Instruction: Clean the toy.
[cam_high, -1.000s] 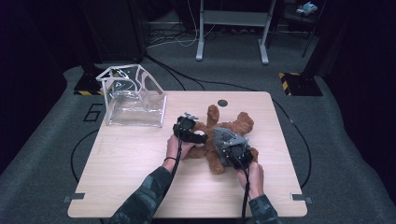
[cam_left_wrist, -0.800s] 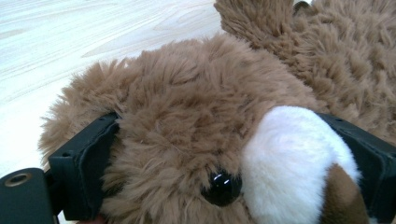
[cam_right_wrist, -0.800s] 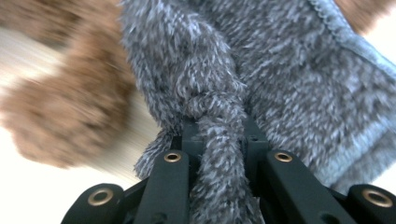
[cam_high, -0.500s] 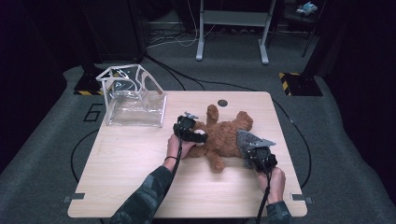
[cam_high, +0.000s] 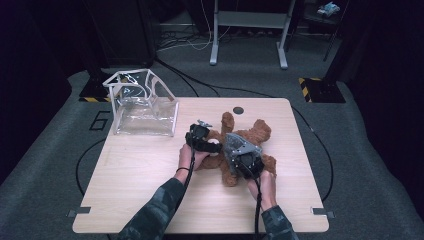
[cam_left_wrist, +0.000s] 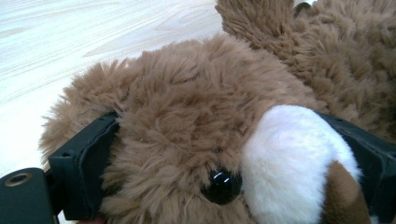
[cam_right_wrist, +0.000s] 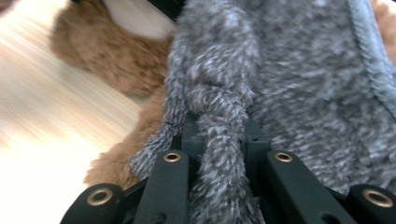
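mostly the tabletop (cam_high: 130, 170) is bare wood, its near edge cut off by the frame. a clear plastic box (cam_high: 145, 112) with a white frame stands at its far left corner, its contents hard to make out. the brown teddy bear (cam_high: 250, 135) lies near the middle, much of its body hidden under both hands. the left tool (cam_high: 202, 141) clamps the bear's head (cam_left_wrist: 187, 126) between its jaws, which are half buried in fur. the right tool (cam_high: 243, 157) pinches a strand of grey knitted fabric (cam_right_wrist: 219, 121) on the bear; that view is blurred, so the garment's shape is unclear.
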